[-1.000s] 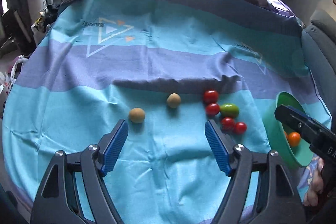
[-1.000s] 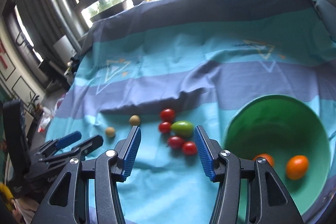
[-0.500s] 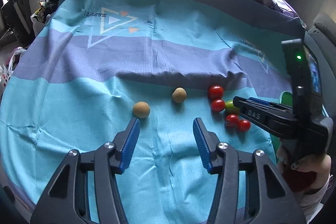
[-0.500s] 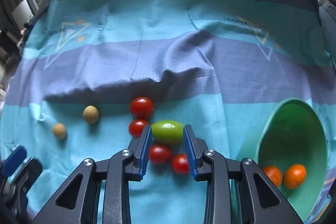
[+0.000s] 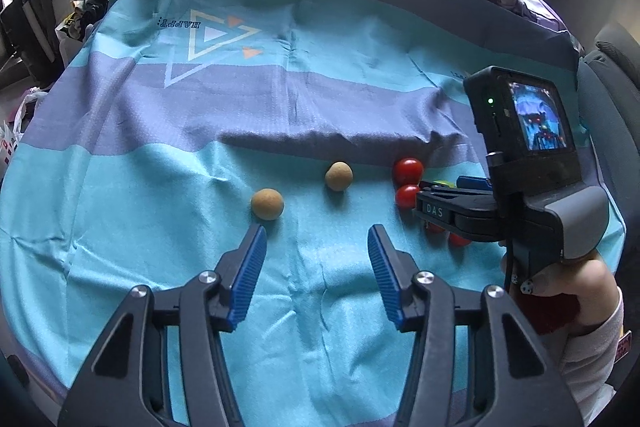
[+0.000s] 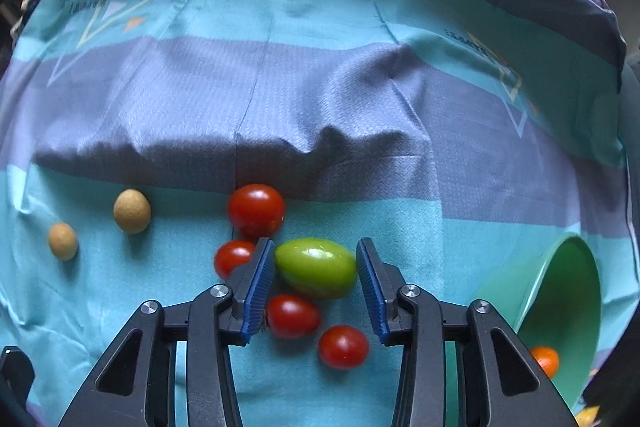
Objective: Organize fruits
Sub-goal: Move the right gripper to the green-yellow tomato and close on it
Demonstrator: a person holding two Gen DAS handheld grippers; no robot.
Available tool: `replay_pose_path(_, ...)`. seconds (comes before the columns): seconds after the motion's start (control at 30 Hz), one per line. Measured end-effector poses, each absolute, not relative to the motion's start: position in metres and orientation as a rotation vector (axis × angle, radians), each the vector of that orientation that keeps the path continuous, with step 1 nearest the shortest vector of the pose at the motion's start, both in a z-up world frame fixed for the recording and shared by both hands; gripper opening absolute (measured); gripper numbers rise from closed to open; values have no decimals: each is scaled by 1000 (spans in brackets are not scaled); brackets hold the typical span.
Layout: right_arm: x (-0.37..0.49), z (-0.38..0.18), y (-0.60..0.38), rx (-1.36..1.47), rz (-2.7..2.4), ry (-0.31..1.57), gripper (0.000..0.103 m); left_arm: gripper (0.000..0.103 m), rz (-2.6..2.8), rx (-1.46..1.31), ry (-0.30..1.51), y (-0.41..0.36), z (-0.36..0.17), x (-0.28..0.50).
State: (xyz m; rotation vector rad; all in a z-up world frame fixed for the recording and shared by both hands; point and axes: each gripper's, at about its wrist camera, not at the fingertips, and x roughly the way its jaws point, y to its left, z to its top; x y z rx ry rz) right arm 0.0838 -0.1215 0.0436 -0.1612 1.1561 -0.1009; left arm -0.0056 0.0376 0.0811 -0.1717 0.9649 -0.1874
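Note:
A green oval tomato [image 6: 316, 267] lies on the striped cloth among several red cherry tomatoes [image 6: 256, 211]. My right gripper [image 6: 314, 247] points down at it. Its jaws are opening, one blue pad on each side of the green tomato, close to its skin without squeezing it. Two tan round fruits [image 5: 267, 203] lie to the left. My left gripper [image 5: 316, 239] hovers open just in front of them, with nothing between its fingers. In the left wrist view the right gripper's body [image 5: 520, 203] hides part of the tomato cluster.
A green bowl [image 6: 568, 291] stands tilted at the right edge with an orange fruit [image 6: 544, 361] inside. A cloth fold [image 6: 320, 147] runs across behind the fruits. A person's hand [image 5: 560, 287] holds the right gripper. Clutter sits beyond the far left edge.
My right gripper swung left and down from beside the bowl to the tomato cluster. Its jaws narrowed, then widened around the green tomato. My left gripper's jaws narrowed from wide.

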Motion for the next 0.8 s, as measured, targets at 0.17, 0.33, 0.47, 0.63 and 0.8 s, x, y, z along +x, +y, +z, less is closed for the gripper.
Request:
replay_pose_path(0.17,89,41,-118,-214,-79,1172,44,52,-188,-180,971,39,81,-5)
replay_pose_path(0.33,100,29,-115,-288,-74,1260,45,52,-195,-184,975,40,81,-5)
replay_pose_path(0.47,100,30,-115,-282,-44,1247,40,52,-197,-187,977,40,81,-5)
replay_pose_path(0.63,85,41,-125,-160,11,1183,39,53,-191,-182,980,39,79,-5)
replay_pose_path(0.8,37,68,-130,-2,174,1066,36,53,-177,-172,992,38,76,-4)
